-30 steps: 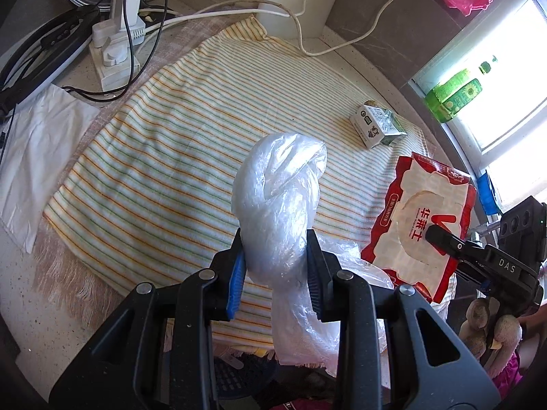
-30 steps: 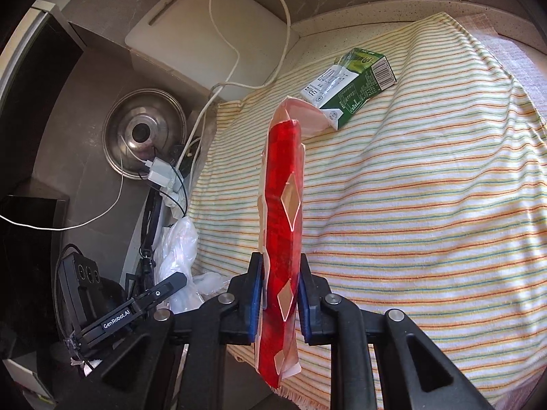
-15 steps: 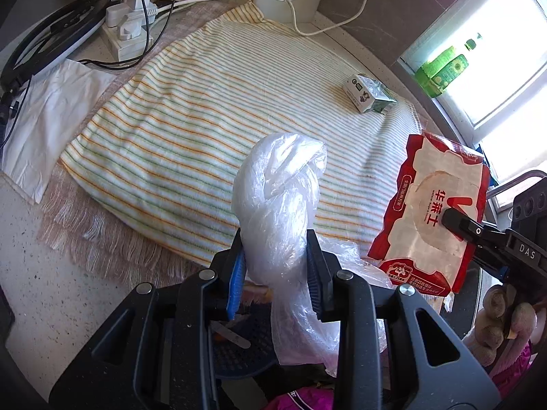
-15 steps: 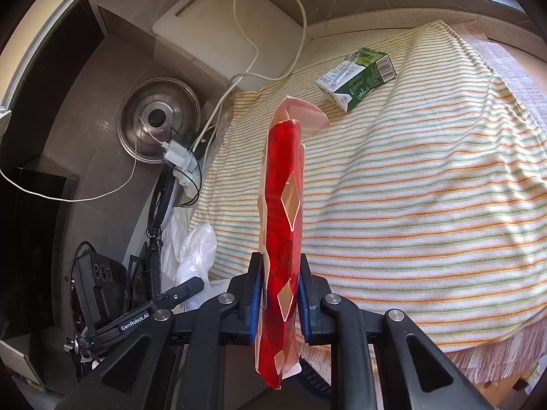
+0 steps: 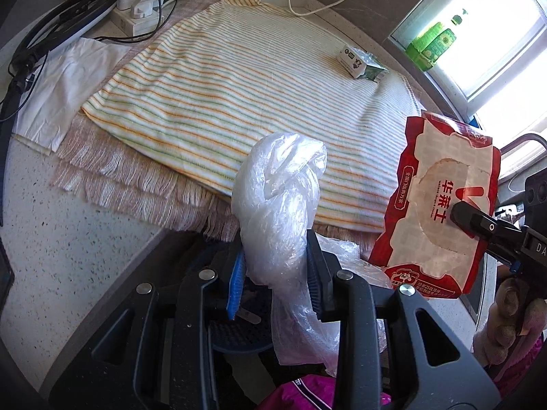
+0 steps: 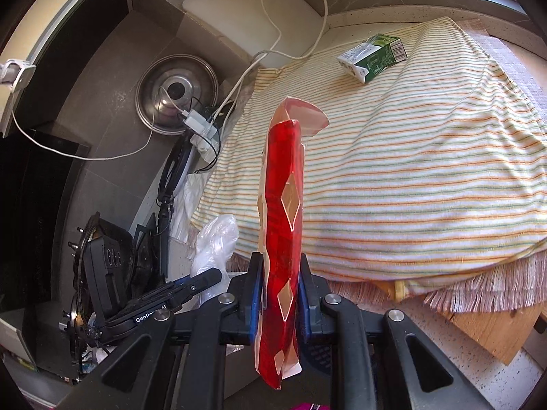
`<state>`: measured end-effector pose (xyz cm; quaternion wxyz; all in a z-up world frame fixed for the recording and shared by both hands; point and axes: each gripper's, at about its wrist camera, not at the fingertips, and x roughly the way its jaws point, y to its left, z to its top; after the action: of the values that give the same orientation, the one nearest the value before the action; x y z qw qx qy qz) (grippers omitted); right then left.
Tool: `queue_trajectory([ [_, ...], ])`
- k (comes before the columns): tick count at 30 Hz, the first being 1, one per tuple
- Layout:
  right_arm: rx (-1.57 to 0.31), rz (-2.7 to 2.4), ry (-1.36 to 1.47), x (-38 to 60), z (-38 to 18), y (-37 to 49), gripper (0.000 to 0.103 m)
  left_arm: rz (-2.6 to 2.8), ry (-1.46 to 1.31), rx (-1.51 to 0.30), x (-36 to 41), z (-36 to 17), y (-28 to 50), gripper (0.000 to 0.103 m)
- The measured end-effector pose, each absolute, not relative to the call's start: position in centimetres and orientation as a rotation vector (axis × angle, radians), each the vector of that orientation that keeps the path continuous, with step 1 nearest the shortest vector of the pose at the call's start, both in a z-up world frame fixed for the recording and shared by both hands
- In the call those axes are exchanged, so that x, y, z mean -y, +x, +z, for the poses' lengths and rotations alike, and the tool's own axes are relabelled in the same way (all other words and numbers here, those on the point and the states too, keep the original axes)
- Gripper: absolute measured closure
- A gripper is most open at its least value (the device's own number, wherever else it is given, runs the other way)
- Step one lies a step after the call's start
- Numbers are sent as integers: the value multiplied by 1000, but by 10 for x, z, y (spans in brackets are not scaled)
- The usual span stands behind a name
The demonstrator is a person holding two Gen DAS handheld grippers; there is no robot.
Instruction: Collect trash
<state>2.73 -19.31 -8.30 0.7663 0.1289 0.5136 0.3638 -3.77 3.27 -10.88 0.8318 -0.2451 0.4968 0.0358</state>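
My left gripper (image 5: 275,273) is shut on a crumpled clear plastic bag (image 5: 278,201), held past the counter's front edge above a dark blue mesh basket (image 5: 236,335). My right gripper (image 6: 280,294) is shut on a flat red and white wrapper (image 6: 283,198), seen edge-on; its face with printed characters shows in the left wrist view (image 5: 441,205). The left gripper and bag show at lower left in the right wrist view (image 6: 215,239). A green and white carton (image 6: 372,56) lies on the far part of the striped cloth (image 6: 410,157), also in the left wrist view (image 5: 359,63).
A white power strip with cables (image 5: 140,7) and a white sheet (image 5: 65,89) lie left of the cloth. A steel pot lid (image 6: 176,92) and a white board (image 6: 253,13) lean at the back. Green bottles (image 5: 430,44) stand on the windowsill. A wooden board (image 6: 489,324) pokes out under the cloth.
Both grippers have drawn back from the cloth toward the counter's front edge with their loads still held. The mesh basket below has come more into view.
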Motion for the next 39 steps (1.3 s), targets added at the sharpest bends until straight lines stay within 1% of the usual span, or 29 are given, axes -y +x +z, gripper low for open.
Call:
queue_trajectory([
  [21,-1199,780,146,180,-132,-45,86,57,-533,-1177,-19,-167,-104,72],
  [39,-1279,726,17,169,-194,-71,86,67,-509,-1344,-7,-235,-115,72],
])
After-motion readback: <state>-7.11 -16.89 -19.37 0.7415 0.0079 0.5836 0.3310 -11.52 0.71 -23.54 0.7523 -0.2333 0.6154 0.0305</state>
